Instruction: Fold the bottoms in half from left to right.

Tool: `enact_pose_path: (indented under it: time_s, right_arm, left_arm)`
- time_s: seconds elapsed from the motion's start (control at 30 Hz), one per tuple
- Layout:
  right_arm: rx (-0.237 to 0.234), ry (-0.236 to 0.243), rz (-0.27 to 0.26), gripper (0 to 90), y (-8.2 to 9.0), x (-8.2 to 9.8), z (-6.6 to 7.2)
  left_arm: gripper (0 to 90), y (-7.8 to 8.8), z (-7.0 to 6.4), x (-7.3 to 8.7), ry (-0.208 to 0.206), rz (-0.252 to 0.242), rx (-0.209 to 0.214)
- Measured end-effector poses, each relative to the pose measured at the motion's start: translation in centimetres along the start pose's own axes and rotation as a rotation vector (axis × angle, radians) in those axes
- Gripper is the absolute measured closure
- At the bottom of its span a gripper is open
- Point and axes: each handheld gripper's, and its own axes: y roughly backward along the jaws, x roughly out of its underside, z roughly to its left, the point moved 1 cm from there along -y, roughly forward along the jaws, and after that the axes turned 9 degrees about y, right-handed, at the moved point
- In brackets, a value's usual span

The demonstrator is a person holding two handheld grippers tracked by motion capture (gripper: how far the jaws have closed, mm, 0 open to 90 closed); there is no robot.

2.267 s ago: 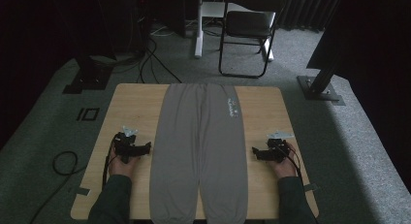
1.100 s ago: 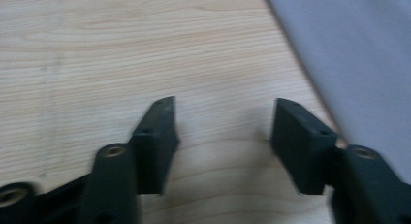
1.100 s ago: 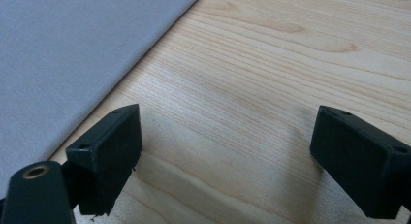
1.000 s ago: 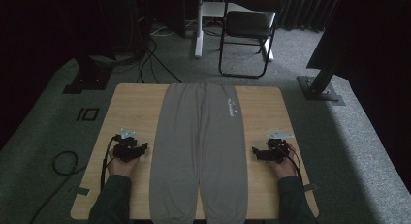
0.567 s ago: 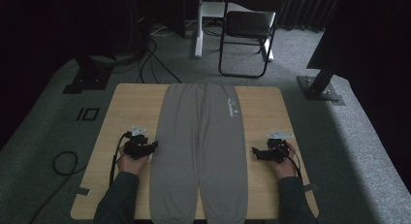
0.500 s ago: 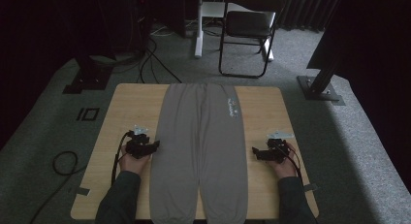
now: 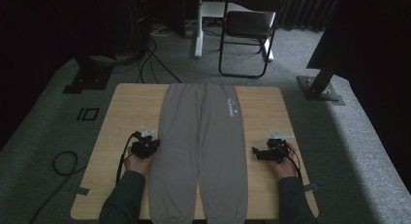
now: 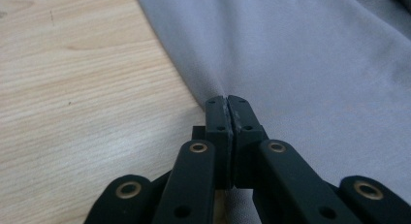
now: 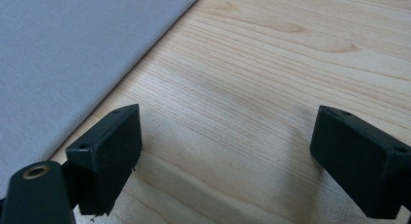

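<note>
Grey trousers [image 7: 198, 146] lie flat down the middle of the wooden table [image 7: 271, 112], waistband at the far end. My left gripper [image 7: 154, 145] is at the left leg's outer edge. In the left gripper view its jaws have just been closing and my left gripper [image 8: 227, 102] now stands shut, pinching the edge of the grey fabric [image 8: 315, 64], which creases toward the tips. My right gripper [image 7: 255, 153] rests by the right leg's outer edge. In the right gripper view my right gripper [image 9: 228, 136] is open over bare wood [image 9: 291, 64], the trousers [image 9: 58, 49] just to its left.
A black chair [image 7: 247, 25] stands on the carpet beyond the table. Cables [image 7: 150, 54] trail at the back left, and a loop of cable [image 7: 63, 161] lies by the table's left side. A black stand base [image 7: 320, 88] sits off the far right corner.
My left hand slid right across the table to the trousers' left edge, and its jaws closed there. The right hand kept still.
</note>
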Motion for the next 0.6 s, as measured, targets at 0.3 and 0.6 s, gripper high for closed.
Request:
enact_pose_path:
  time_s: [0.3,0.6]
  right_arm:
    - [-0.006,0.007,-0.005,14.3,0.1,0.0,0.2]
    - [-0.015,-0.034,-0.073,25.3,0.7,-1.3,2.0]
  left_arm:
    - [89.7,0.9,1.9,0.2,0.020,0.001,-0.067]
    - [89.7,0.9,2.0,0.2,0.021,-0.005,-0.066]
